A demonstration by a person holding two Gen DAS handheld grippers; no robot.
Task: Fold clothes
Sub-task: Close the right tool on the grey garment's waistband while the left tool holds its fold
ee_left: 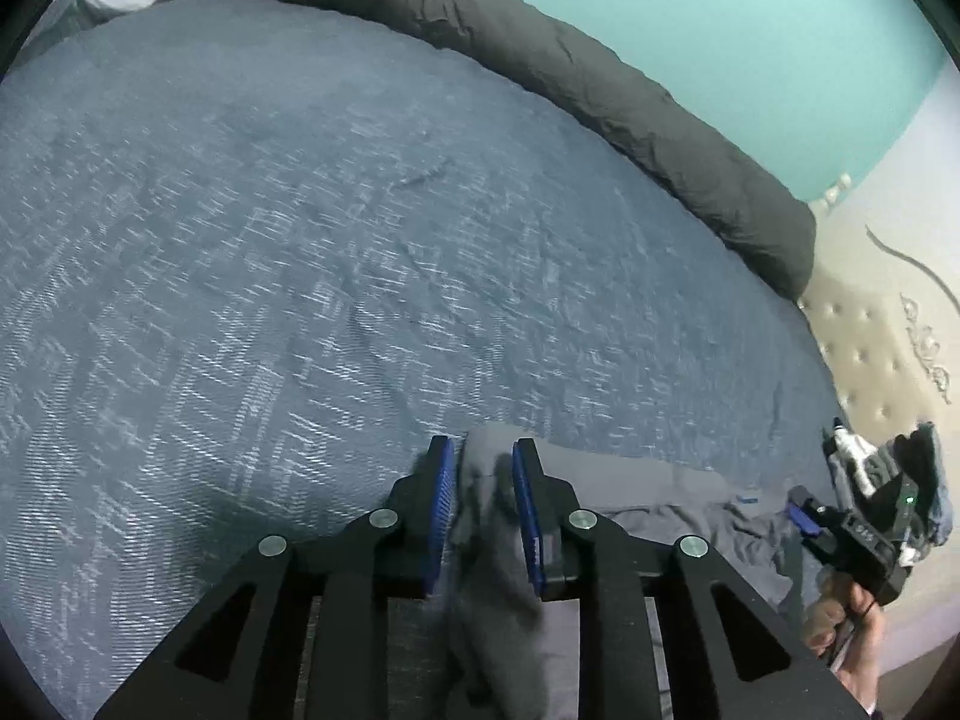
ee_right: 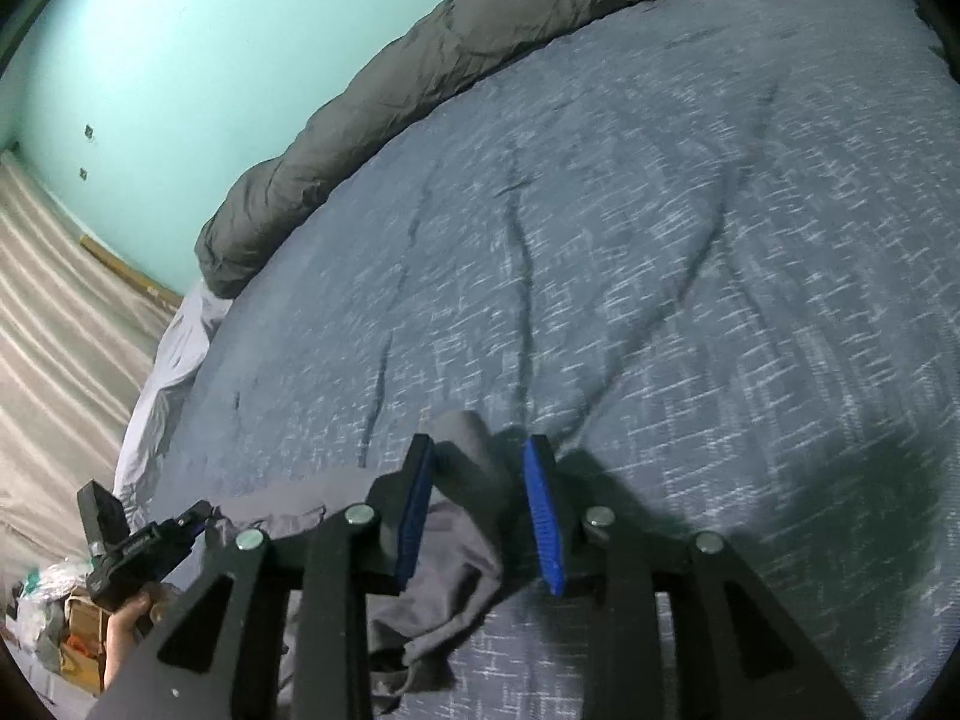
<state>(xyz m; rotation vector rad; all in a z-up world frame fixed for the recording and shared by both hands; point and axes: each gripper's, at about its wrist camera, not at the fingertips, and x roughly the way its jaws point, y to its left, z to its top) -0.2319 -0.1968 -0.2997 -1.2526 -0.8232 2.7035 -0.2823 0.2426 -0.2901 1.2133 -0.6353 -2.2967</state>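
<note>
A grey garment (ee_left: 648, 492) lies crumpled along the near edge of the blue bedspread (ee_left: 300, 240). My left gripper (ee_left: 483, 468) stands open with a fold of the grey cloth between its blue pads, not pinched. My right gripper (ee_right: 480, 462) is open too, and a bunched corner of the same garment (ee_right: 462, 546) lies between its fingers and against the left pad. Each gripper shows in the other view: the right one (ee_left: 840, 534) at the garment's far end, the left one (ee_right: 156, 546) at the left.
A rolled dark grey duvet (ee_left: 570, 78) runs along the far side of the bed by the turquoise wall (ee_left: 720, 12). A tufted beige headboard (ee_left: 870, 348) is at the right. Striped floor covering (ee_right: 54, 312) and clutter (ee_right: 54, 618) lie left of the bed.
</note>
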